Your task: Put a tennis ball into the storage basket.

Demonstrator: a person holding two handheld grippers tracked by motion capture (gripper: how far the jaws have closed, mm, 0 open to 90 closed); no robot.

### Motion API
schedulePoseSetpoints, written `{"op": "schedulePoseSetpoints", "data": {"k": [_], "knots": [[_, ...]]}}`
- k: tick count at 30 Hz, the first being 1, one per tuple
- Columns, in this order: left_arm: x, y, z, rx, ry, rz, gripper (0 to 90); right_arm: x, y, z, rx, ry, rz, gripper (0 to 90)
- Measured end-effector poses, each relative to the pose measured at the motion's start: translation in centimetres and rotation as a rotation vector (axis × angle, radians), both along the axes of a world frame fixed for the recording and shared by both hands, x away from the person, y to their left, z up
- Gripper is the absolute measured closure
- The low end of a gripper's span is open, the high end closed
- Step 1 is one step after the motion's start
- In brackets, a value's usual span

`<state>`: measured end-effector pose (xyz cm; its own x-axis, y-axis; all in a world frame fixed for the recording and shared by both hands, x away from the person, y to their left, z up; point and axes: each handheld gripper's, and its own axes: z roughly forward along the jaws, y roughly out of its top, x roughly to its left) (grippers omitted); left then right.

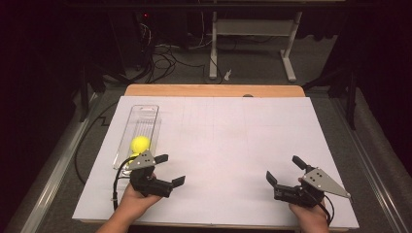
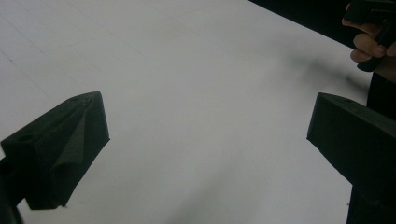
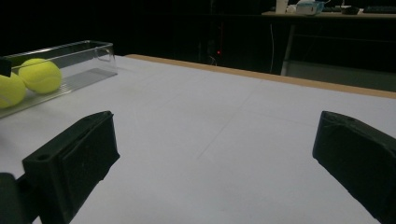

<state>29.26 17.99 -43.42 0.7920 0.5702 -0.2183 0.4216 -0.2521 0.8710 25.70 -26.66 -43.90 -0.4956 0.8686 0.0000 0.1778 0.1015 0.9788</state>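
Resting near edge: left gripper (image 1: 170, 169) and right gripper (image 1: 284, 168) both gape wide, empty; tennis balls (image 1: 140, 143) in clear tray (image 1: 142, 115) far-left.

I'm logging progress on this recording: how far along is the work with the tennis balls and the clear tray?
Done: two tennis balls lie in the clear tray at the table's left. In hand: nothing; the left gripper and right gripper rest near the front edge, jaws open and empty. Left: whatever follows; no ball lies loose on the white sheet.
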Motion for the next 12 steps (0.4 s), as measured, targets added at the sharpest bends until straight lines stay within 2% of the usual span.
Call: {"op": "schedulePoseSetpoints", "data": {"k": [12], "knots": [[-0.01,0.02,-0.17,0.023,-0.012,-0.001,0.2,0.07,0.23,0.12,-0.004,-0.008,0.001,0.6]]}}
